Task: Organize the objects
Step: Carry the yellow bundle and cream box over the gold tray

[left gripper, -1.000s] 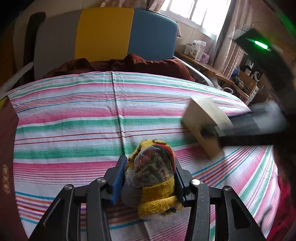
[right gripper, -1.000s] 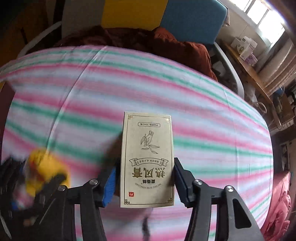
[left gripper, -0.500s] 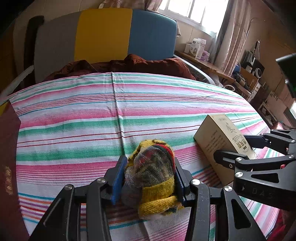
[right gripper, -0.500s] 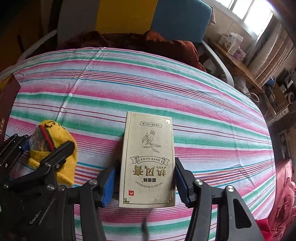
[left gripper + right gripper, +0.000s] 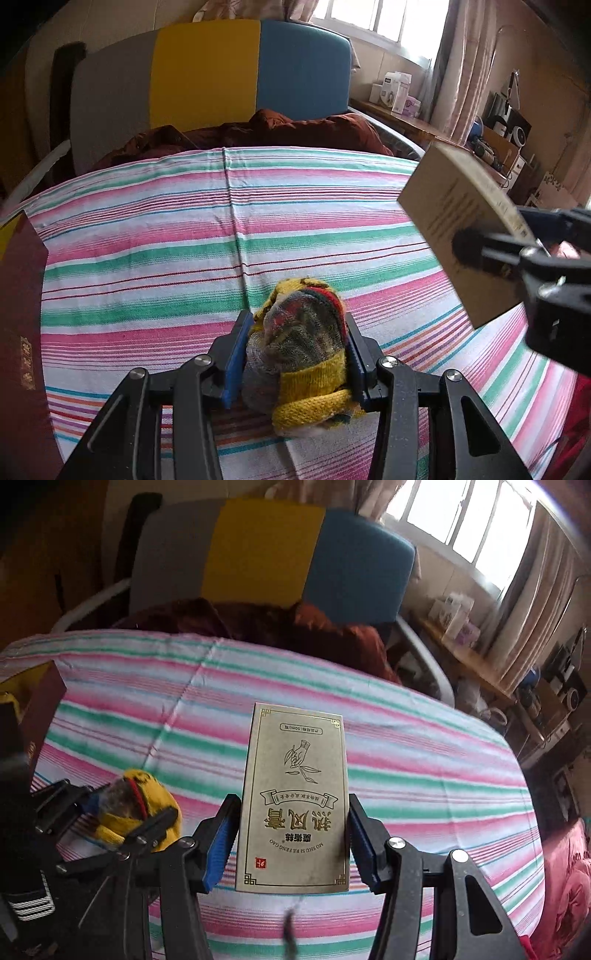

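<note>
While clamped between the blue pads of the right tool [image 5: 293, 834], one beige carton [image 5: 295, 801] — gold print, upside down — hangs above the striped cloth [image 5: 406, 760]. Left tool [image 5: 295, 354]: closed on a yellow knitted bundle [image 5: 303, 343] resting on that cloth. Maroon box [image 5: 18, 314] at the left edge — tricolour chair back [image 5: 207, 74] beyond.
</note>
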`<state>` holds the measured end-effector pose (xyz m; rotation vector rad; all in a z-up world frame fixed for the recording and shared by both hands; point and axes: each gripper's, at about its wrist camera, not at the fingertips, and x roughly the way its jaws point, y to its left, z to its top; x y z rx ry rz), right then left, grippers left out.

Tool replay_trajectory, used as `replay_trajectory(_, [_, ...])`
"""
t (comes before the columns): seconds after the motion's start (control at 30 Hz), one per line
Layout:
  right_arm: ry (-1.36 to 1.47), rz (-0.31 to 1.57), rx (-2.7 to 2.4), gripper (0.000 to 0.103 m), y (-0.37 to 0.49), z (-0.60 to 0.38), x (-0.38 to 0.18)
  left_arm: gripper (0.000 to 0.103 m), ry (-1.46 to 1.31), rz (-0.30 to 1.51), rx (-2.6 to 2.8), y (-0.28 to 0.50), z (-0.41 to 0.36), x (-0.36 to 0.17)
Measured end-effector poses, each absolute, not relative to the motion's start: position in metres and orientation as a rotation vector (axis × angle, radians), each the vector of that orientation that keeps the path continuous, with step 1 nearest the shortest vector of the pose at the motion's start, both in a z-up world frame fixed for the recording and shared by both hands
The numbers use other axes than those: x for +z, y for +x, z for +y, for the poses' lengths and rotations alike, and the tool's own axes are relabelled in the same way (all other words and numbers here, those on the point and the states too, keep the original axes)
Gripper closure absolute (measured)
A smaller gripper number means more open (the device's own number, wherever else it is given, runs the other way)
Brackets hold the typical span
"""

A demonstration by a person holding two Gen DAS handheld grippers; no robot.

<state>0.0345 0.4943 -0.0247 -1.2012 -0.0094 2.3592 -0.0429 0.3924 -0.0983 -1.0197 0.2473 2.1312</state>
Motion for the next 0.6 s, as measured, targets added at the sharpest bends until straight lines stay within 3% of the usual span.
replay_trajectory(0.4, [-1.130, -0.017, 2.389, 0.046, 0.0388, 0.4881, -0.0148, 0.057, -1.012, 0.267, 2.142, -0.0418, 0.3927, -0.0973])
replay_trajectory(0.6, [-1.130, -0.032, 2.387, 0.046, 0.0389, 0.4865, -0.0171, 0.064, -1.024, 0.244, 2.142, -0.0398, 0.3843, -0.0926])
